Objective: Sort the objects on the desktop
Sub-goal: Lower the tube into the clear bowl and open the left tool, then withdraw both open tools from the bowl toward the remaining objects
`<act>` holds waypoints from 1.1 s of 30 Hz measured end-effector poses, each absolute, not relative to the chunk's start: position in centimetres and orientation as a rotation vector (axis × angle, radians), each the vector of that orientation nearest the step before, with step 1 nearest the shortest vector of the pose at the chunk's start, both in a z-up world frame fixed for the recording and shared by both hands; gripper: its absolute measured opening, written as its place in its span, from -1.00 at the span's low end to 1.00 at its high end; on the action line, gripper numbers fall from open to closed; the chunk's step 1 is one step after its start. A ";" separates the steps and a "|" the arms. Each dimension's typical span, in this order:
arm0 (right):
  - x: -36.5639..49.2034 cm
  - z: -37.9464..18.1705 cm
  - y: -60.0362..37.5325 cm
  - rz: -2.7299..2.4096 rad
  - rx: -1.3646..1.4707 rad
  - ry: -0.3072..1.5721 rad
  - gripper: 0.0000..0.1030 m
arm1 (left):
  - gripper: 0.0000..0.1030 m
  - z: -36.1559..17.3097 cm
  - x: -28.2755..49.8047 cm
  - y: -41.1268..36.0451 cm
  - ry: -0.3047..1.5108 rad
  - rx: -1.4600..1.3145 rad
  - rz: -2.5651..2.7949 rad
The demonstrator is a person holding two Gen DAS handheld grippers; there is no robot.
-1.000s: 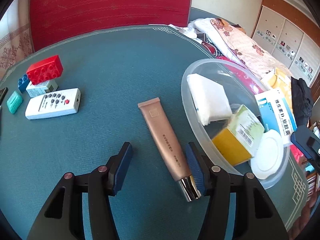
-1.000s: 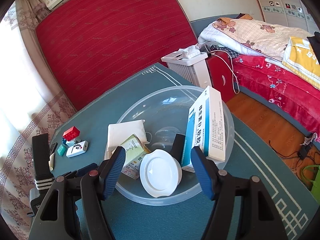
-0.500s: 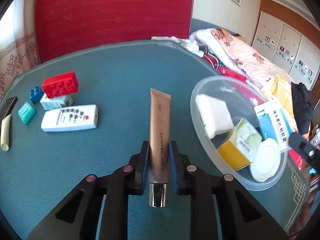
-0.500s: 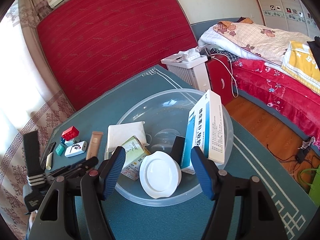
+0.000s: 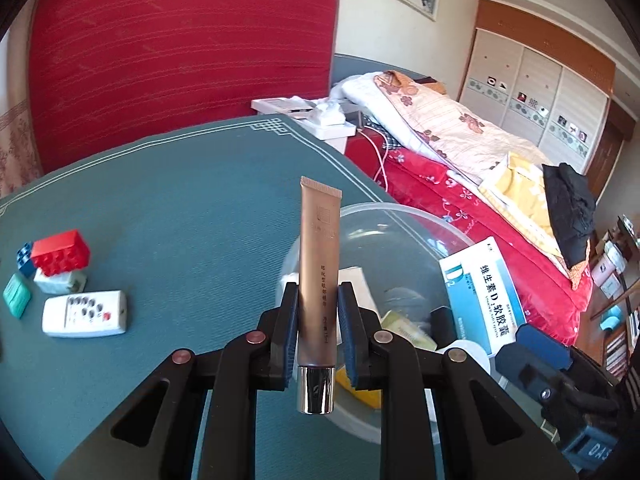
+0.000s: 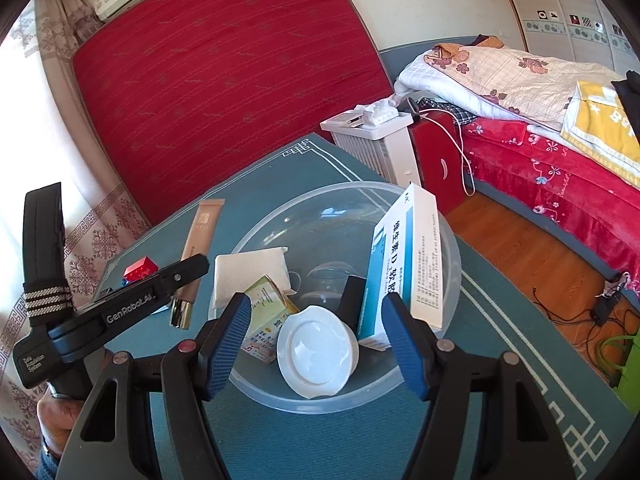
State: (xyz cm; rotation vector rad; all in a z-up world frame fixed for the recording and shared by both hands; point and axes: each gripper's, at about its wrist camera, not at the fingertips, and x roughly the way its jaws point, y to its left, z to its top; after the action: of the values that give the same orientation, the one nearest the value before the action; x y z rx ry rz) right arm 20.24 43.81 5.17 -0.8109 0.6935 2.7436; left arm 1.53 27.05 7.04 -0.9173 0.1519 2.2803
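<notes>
The left gripper point(image 5: 318, 332) is squeezing a long tan tube point(image 5: 319, 280) between its two blue pads, so its tongs are clamped tight on the tube. The tube is standing up straight in the grip, with its flat crimped end at the top and its shiny silver cap point(image 5: 316, 390) hanging down below the pads. It is being held up in the air, above the green table point(image 5: 180, 208) and close to the near edge of the clear plastic bowl point(image 5: 404, 216). From the right wrist view, the same tube point(image 6: 200, 248) is showing just to the left of the bowl point(image 6: 448, 280), with the left gripper's black arm crossing in front of it. The right gripper point(image 6: 316, 344) is hanging over the near side of the bowl with its tongs wide apart and nothing between them. Inside the bowl, a white and blue box point(image 6: 404, 268) is leaning against the right wall, a round white lid point(image 6: 316, 350) is lying at the front, a yellow and green box point(image 6: 266, 316) is sitting beside it, and a white folded pack point(image 6: 250, 270) is lying at the left. Far to the left on the table, a white remote point(image 5: 84, 314), a red block point(image 5: 60, 252), a small blue block point(image 5: 25, 258) and a green eraser point(image 5: 17, 295) are sitting close together.
</notes>
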 end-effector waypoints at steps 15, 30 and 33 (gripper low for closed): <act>20.3 4.7 43.9 2.738 -0.828 0.697 0.40 | 0.14 5.9 0.7 28.3 0.104 -0.959 2.203; 20.0 5.2 42.6 2.760 -0.840 0.659 0.40 | 0.16 5.2 0.5 24.4 0.078 -1.021 2.312; 19.9 5.3 42.1 2.767 -0.846 0.645 0.40 | 0.17 5.0 0.3 23.3 0.057 -1.041 2.334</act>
State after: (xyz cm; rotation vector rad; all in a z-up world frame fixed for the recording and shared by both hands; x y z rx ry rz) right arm 19.90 42.08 5.26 -0.8461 0.6447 2.7670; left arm 0.35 23.33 4.98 -1.0412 0.0573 2.3342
